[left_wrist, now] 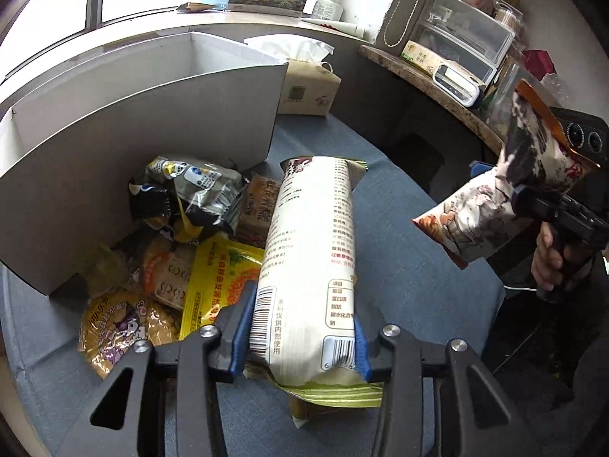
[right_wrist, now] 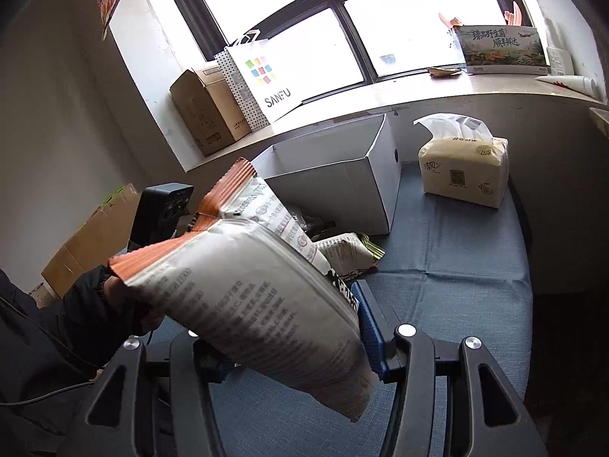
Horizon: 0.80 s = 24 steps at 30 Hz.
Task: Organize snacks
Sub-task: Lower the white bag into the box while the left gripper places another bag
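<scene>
My left gripper (left_wrist: 302, 327) is shut on a long cream snack pack with green ends (left_wrist: 310, 262), held above the blue cloth. My right gripper (right_wrist: 304, 327) is shut on a white snack bag with orange sealed edges (right_wrist: 247, 297); it also shows in the left wrist view (left_wrist: 506, 186), held in the air at the right. Several loose snack packets (left_wrist: 190, 236) lie in a heap in front of an open white cardboard box (left_wrist: 125, 129); the box also shows in the right wrist view (right_wrist: 342, 175). The cream pack's far end shows behind the orange-edged bag (right_wrist: 350, 247).
A tissue pack (right_wrist: 464, 167) stands on the blue cloth (right_wrist: 456, 259) right of the box. A windowsill holds a brown carton (right_wrist: 201, 114), a SANFU paper bag (right_wrist: 262, 80) and a printed box (right_wrist: 502, 49). A shelf with clear drawers (left_wrist: 464, 34) is at the right.
</scene>
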### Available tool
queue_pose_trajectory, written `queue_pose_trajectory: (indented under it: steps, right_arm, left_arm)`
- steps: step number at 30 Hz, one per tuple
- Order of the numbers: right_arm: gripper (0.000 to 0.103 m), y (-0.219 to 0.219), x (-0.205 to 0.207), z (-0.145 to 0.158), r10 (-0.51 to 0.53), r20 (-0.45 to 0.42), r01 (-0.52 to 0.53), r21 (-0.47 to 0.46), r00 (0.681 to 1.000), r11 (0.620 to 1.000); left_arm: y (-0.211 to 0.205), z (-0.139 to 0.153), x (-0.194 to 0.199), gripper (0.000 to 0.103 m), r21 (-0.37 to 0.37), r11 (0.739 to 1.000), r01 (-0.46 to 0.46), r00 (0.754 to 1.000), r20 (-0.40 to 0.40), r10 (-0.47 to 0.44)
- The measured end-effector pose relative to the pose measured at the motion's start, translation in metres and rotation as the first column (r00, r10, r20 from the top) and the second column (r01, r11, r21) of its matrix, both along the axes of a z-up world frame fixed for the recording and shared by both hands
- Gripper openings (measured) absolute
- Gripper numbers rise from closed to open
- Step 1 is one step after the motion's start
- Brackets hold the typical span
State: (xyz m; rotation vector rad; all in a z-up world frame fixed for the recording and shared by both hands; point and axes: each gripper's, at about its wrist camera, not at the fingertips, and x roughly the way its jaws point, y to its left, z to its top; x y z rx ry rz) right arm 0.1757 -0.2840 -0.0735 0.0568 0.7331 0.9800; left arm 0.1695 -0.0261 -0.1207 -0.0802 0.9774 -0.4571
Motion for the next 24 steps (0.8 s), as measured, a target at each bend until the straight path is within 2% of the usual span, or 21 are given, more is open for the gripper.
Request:
queue_pose_trajectory:
  steps: [3,6,8,10,12,14,16,19,20,22,24]
  right_arm:
    - [0.058,0.004,0.005,0.009,-0.009,0.009,0.009,0.021,1.0,1.0]
    - [0.058,0.008,0.015,0.022,-0.024,0.017,0.023,0.065,1.0,0.998]
    - [0.058,0.014,0.027,0.032,-0.037,0.009,0.036,0.096,0.999,0.995]
    - [0.058,0.028,0.043,0.043,-0.04,-0.005,0.04,0.119,0.999,0.992]
    - [0.058,0.047,0.062,0.054,-0.037,-0.032,0.041,0.137,0.999,0.99]
    - [0.058,0.073,0.085,0.065,-0.036,-0.056,0.044,0.131,0.998,0.99]
    - [0.058,0.097,0.107,0.075,-0.059,-0.073,0.067,0.111,0.996,0.992]
    - [0.058,0.131,0.146,0.08,-0.092,-0.111,0.101,0.086,0.99,0.991]
    - [0.058,0.142,0.16,0.079,-0.103,-0.132,0.114,0.078,0.986,0.99]
    - [0.058,0.159,0.183,0.076,-0.123,-0.175,0.135,0.059,0.977,0.989]
    - [0.058,0.173,0.201,0.069,-0.143,-0.211,0.152,0.028,0.967,0.988]
  left_arm:
    - [0.002,0.019,-0.025,0.042,-0.02,1.0,-0.023,0.998,0.06,0.024]
    - [0.017,0.047,-0.047,0.041,-0.078,0.992,-0.096,0.984,0.144,0.107]
    - [0.036,0.069,-0.056,0.041,-0.121,0.977,-0.173,0.958,0.211,0.196]
    - [0.057,0.09,-0.058,0.041,-0.159,0.955,-0.249,0.921,0.267,0.285]
    - [0.076,0.108,-0.053,0.041,-0.183,0.932,-0.314,0.878,0.318,0.358]
    - [0.094,0.121,-0.039,0.041,-0.234,0.905,-0.357,0.842,0.339,0.42]
    - [0.11,0.13,-0.021,0.041,-0.249,0.874,-0.418,0.797,0.361,0.484]
    - [0.141,0.131,0.012,0.041,-0.31,0.803,-0.509,0.742,0.314,0.592]
    - [0.148,0.128,0.024,0.041,-0.308,0.78,-0.545,0.723,0.299,0.623]
    - [0.159,0.123,0.045,0.041,-0.315,0.752,-0.58,0.699,0.282,0.657]
    - [0.169,0.114,0.066,0.041,-0.322,0.731,-0.601,0.695,0.24,0.677]
